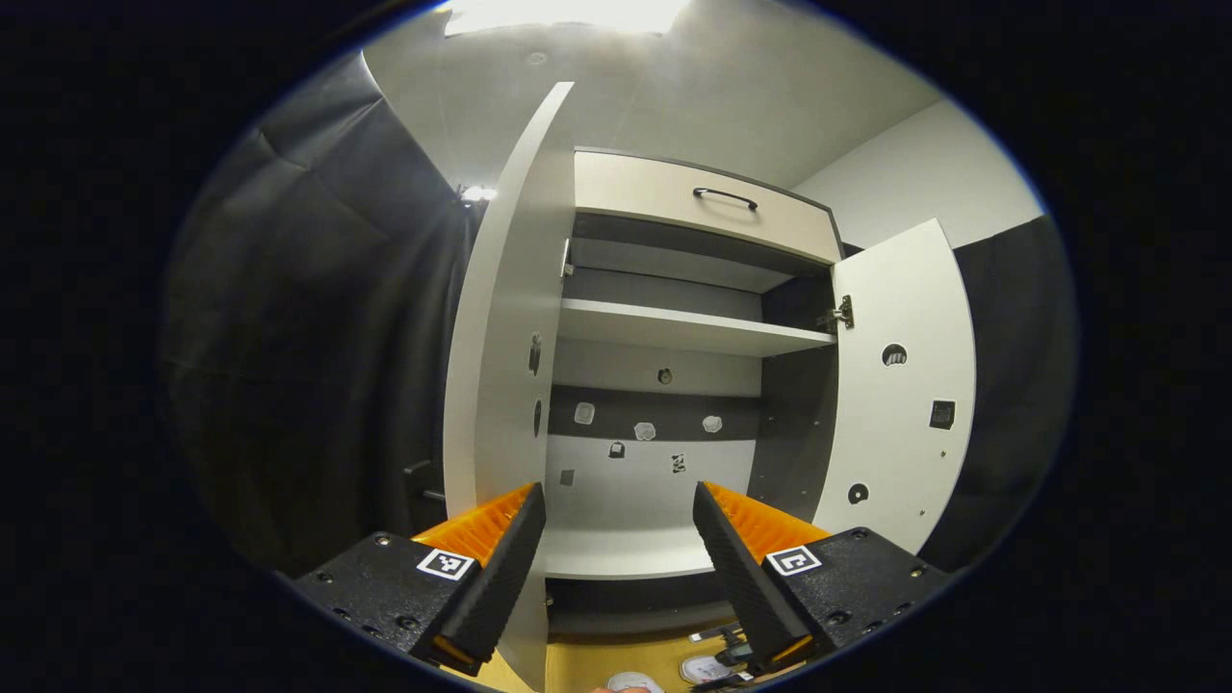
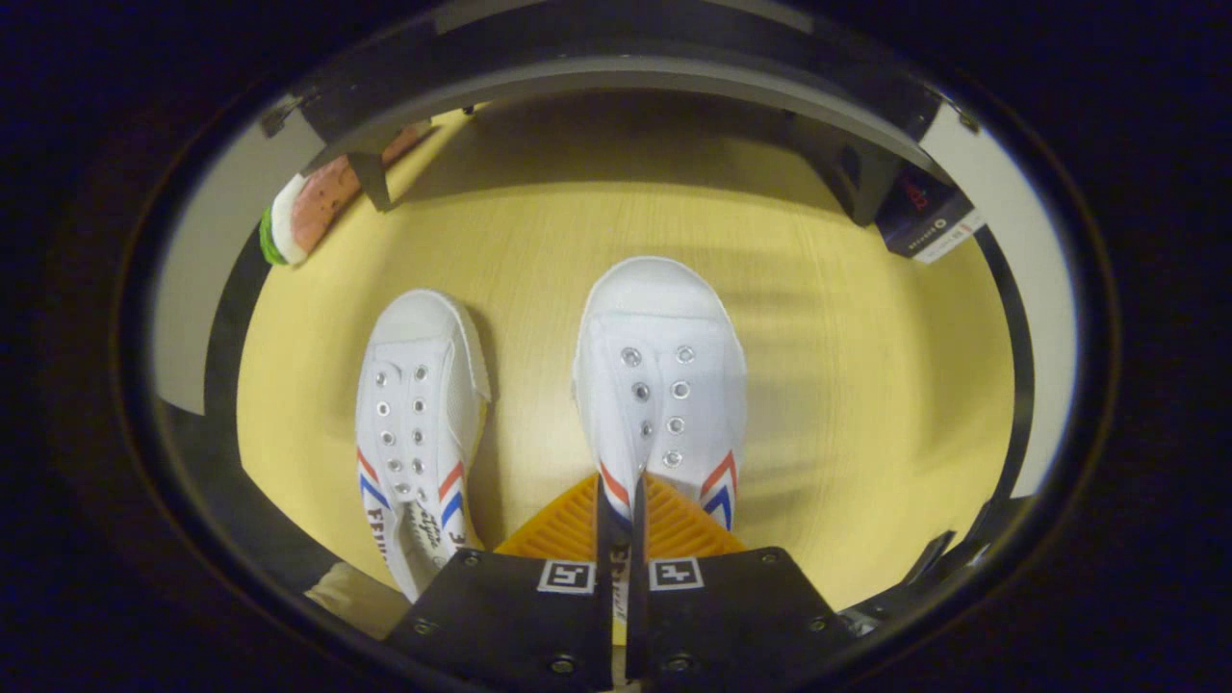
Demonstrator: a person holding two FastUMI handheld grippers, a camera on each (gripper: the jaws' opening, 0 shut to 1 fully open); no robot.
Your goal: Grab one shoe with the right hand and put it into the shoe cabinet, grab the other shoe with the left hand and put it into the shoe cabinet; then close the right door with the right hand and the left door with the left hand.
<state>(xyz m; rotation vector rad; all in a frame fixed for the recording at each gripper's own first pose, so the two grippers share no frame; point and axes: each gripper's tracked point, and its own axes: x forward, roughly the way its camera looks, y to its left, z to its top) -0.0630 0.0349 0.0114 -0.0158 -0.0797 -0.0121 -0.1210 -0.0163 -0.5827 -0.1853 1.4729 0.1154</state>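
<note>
Left gripper (image 1: 619, 539): you hold it raised and level with the shoe cabinet (image 1: 674, 385); its fingers stand wide apart with nothing between them.

Right gripper (image 2: 619, 520): you point it down at the floor (image 2: 866, 385); its fingers are drawn almost together, pinching the edge of the right shoe (image 2: 660, 385) near its opening. A thin strip of white material shows in the narrow slit between them.

Right shoe: a white canvas sneaker with metal eyelets and red and blue stripes at the sides, toe pointing away from your gripper toward the base of the cabinet. Whether it rests on the floor or is raised off it cannot be told.

Left shoe (image 2: 416, 423): the matching sneaker, lying on the floor just beside the right one, apart from it, toe in much the same direction and slightly tilted.

Shoe cabinet: in the left gripper view its interior is open to you, with a pale shelf (image 1: 683, 329) across the upper part and a lower board (image 1: 626, 553) beneath; a drawer (image 1: 703, 204) with a dark handle sits on top.

Left door (image 1: 505, 327): swung open, seen nearly edge-on, just beyond the left finger.

Right door (image 1: 900, 385): swung open, its inner face turned to you, hinge visible at its upper corner.

Floor: pale yellow wood grain; a red and green object (image 2: 303, 207) lies at the far left and a dark box (image 2: 924, 221) at the far right, both near the cabinet's legs.
</note>
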